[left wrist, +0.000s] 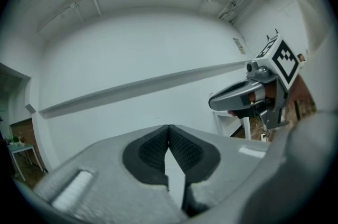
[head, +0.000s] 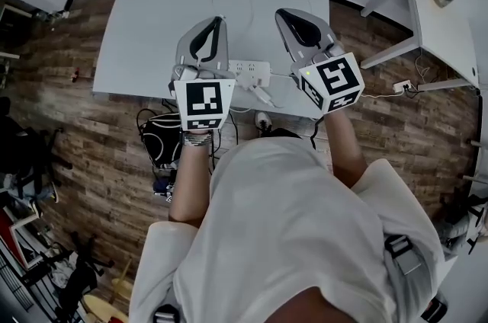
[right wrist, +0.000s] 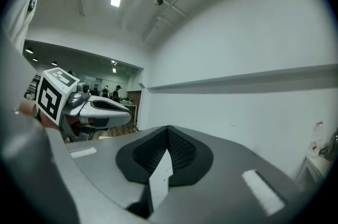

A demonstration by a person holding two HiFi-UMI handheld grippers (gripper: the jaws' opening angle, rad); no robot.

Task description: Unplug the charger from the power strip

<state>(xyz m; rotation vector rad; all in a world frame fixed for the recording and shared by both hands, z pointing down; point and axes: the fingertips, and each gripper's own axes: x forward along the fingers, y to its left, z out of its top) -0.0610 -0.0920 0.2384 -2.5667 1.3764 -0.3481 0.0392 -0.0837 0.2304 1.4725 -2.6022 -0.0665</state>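
While both tongs hover above the white table (head: 152, 24), neither holds anything. The left gripper (left wrist: 168, 128) is clenched, its dark pads meeting at the tip with nothing between them. The right gripper (right wrist: 168, 128) matches it, pads pressed together and empty. Both point out nearly level at the plain wall (left wrist: 132, 48) rather than down at the work.

Down below, the power strip (head: 249, 71) lies near the table's front edge, between the two grippers. A small white piece that looks like the charger (head: 261, 94) sits at the strip's near side, angled toward the person. From this height it cannot be made out whether its prongs sit in a socket or it merely lies against the strip.

So the scene fits two readings: the charger seated and waiting to be gripped, or the charger already out and lying loose. If it is seated, the job would call for one gripper to open, drop onto the charger's body and pull straight out. The other would pin the strip so it doesn't lift.
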